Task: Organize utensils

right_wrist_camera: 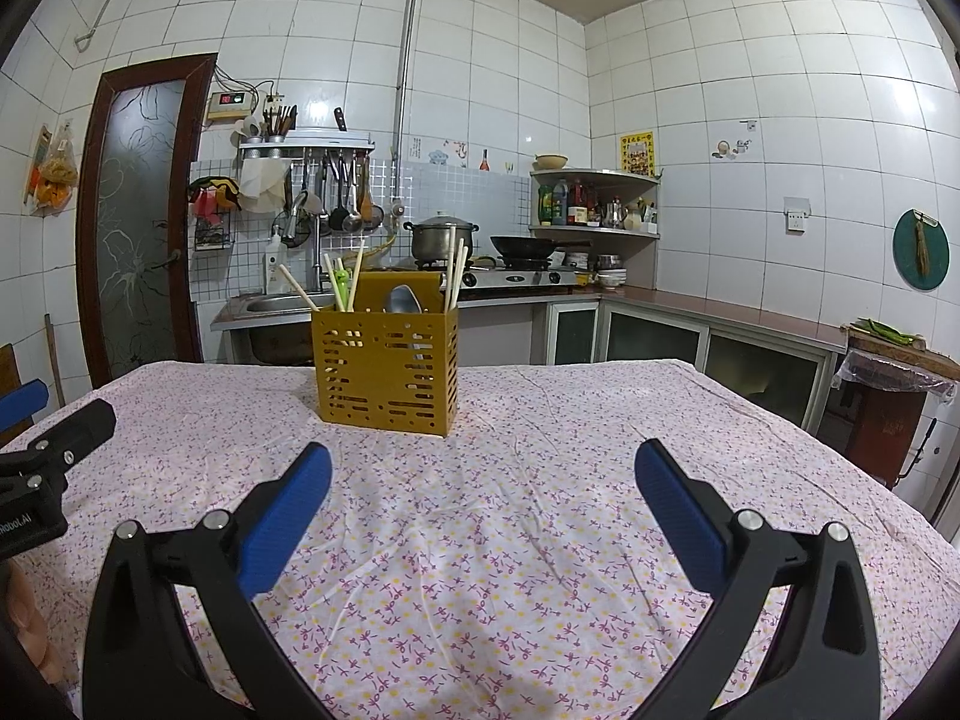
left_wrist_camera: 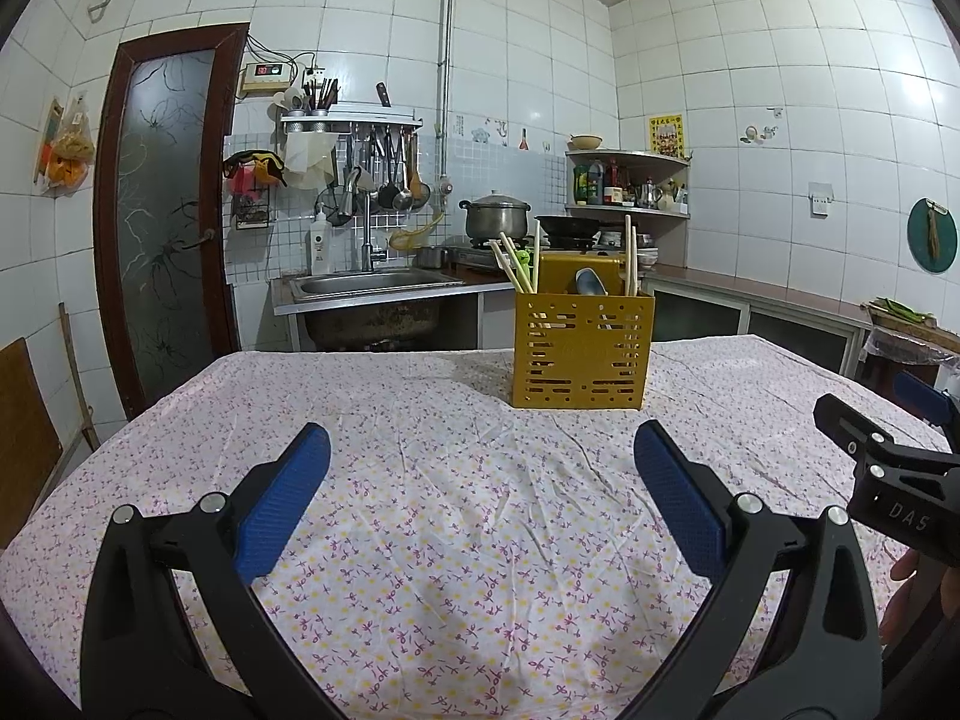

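- Left gripper, black frame with blue ribbed pads, hung low over the table; fingers spread wide, nothing between them.
- Right gripper, same build, sat level beside it; fingers likewise spread and empty.
- White tablecloth with small purple and yellow flowers showed no loose utensil anywhere in either view.
- Mustard-yellow slotted plastic utensil holder stood upright mid-table, well ahead of both grippers.
- Pale wooden chopsticks leaned in its left and right compartments; a grey metal spoon stood in the middle; something small and green sat among the left sticks, too small to identify.
- Judgement: sorting looked finished, or nearly so; nothing visible left to collect.
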Tool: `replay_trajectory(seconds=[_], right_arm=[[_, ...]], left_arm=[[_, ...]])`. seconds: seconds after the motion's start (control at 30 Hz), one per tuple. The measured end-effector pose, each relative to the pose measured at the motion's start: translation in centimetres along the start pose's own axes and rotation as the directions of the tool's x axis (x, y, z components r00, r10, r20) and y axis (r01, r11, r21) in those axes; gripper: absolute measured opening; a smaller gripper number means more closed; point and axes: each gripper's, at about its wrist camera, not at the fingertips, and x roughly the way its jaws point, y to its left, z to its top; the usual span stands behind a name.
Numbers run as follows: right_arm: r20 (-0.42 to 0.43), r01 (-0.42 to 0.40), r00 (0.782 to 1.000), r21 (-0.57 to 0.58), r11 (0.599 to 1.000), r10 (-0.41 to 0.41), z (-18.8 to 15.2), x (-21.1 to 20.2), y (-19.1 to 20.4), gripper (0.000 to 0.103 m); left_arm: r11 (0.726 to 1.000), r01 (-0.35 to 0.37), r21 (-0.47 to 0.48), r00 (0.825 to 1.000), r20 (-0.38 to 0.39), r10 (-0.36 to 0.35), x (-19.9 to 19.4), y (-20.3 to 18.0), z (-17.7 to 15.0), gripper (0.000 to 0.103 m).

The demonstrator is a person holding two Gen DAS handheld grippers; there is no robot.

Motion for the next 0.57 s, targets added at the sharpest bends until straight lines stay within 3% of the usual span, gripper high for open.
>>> replay_trajectory(seconds=[0.57], right_arm=[[0.0,-0.001,1.0,-0.006,1.0,0.001,-0.09,-0.06,-0.26,0.099]], left_arm=[[1.0,-0.006,-0.012,1.0,0.002,0.007,-0.2,0.25,0.14,0.098]])
